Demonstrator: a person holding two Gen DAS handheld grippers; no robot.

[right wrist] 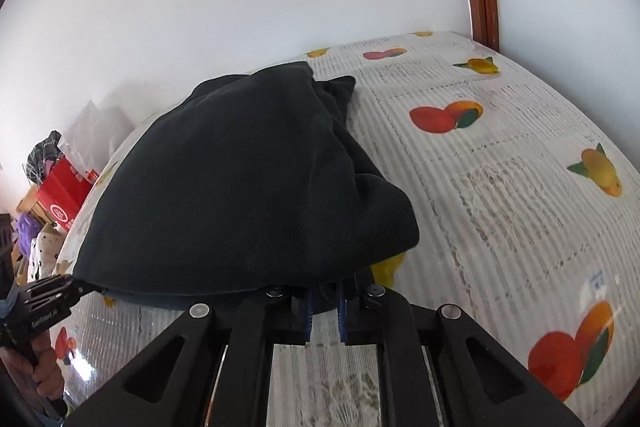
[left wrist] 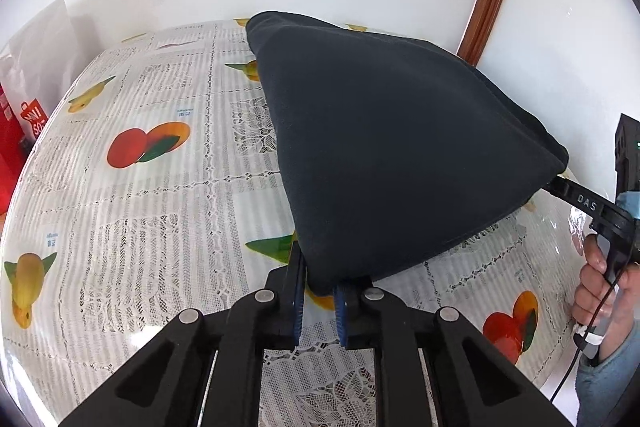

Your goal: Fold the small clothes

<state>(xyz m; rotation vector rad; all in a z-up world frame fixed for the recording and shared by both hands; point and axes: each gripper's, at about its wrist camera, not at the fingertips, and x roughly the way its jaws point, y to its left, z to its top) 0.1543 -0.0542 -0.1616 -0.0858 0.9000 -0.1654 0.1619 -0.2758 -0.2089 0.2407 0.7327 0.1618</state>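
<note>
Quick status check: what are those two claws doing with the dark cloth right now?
Left gripper shut on cloth corner. Right gripper shut on the other near corner. Cloth's near edge lifted off the table, far end resting. Nothing in the way.

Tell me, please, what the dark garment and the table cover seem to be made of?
Dark garment: probably a soft fleece or brushed knit; matte, faintly fuzzy surface, thick rounded folds. Table cover: likely clear glossy plastic over a lace-patterned, fruit-printed cloth; it shows glare near the edge. Whether these are separate layers or one printed sheet is unclear.
</note>
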